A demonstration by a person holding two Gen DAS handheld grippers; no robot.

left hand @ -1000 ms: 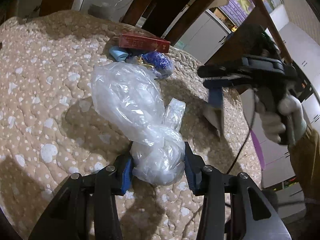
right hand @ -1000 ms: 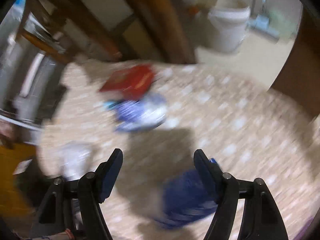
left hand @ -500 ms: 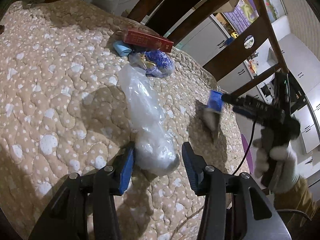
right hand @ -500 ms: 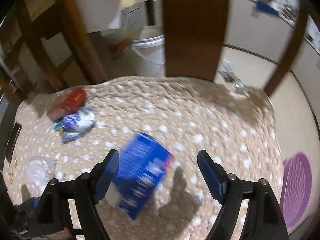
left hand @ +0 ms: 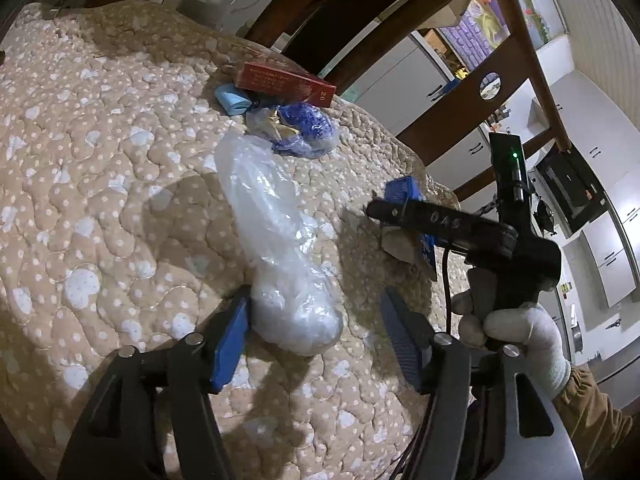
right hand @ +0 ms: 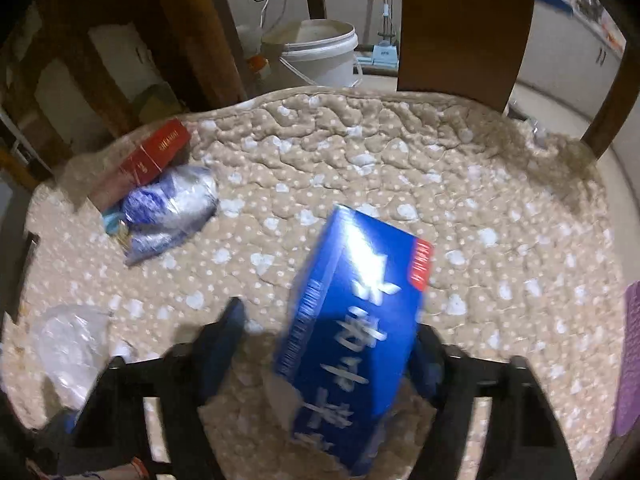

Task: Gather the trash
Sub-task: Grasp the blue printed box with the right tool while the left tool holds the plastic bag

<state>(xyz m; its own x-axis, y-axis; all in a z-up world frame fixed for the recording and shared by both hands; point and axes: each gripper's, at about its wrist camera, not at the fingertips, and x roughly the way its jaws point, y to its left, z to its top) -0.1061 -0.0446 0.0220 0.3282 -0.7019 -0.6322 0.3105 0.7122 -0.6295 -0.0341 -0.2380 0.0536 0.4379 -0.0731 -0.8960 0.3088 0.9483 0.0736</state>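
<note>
Trash: clear plastic bag [left hand: 288, 256] lies on quilted worktop [left hand: 100, 200] between our left gripper [left hand: 316, 340] jaws, apart | right gripper [right hand: 332, 344] jaws apart around blue box [right hand: 356, 328] | risk: box slips, contact one-sided.

You worked in a home, in what looked like a kitchen or dining area. A quilted tan cover [right hand: 400, 152] with pale dots lay over a seat, and dark wooden chair frames [right hand: 464, 28] stood around it. White cabinets [left hand: 404, 88] with dark handles lined the wall, and a black oven [left hand: 568, 188] was built in among them. A colourful picture [left hand: 480, 28] hung above. On the pale floor stood a white bucket [right hand: 320, 52]. Household litter lay on the cover: a red box [left hand: 284, 82] and crumpled wrappers [left hand: 304, 130].
</note>
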